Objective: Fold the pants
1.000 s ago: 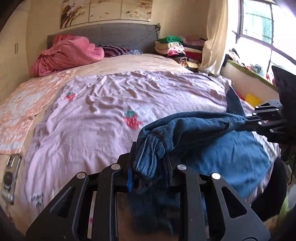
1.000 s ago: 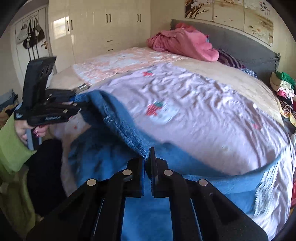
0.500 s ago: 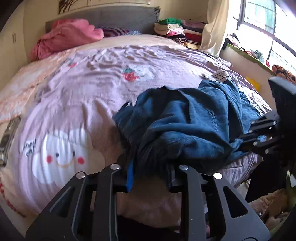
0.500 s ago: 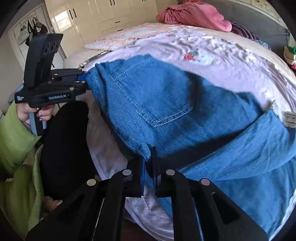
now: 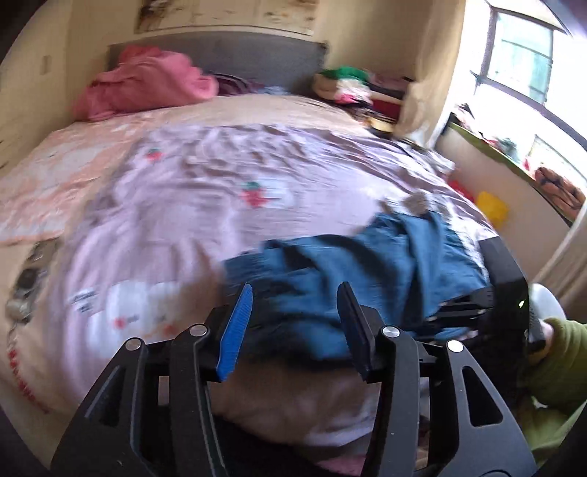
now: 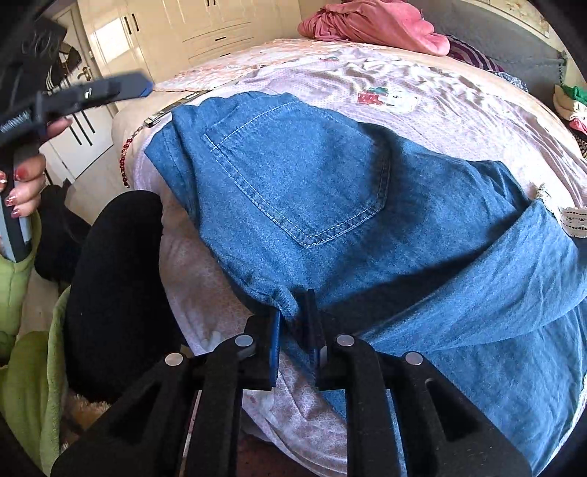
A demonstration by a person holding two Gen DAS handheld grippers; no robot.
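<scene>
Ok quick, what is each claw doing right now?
Left claw: open, holding nothing.
Right claw: shut on the edge of the jeans.

The left wrist camera is looking from the near edge of the bed [image 5: 154, 205] toward the far headboard [image 5: 234, 69], sitting a little back from the jeans [image 5: 367, 268], with the window at its right. The right wrist camera is sitting close over the jeans [image 6: 330, 190], facing across the bed [image 6: 458, 106] toward the wardrobe at far left. Both views are sharing the jeans, the lilac cover and the pink bundle [image 5: 146, 84] [image 6: 370, 22].
</scene>
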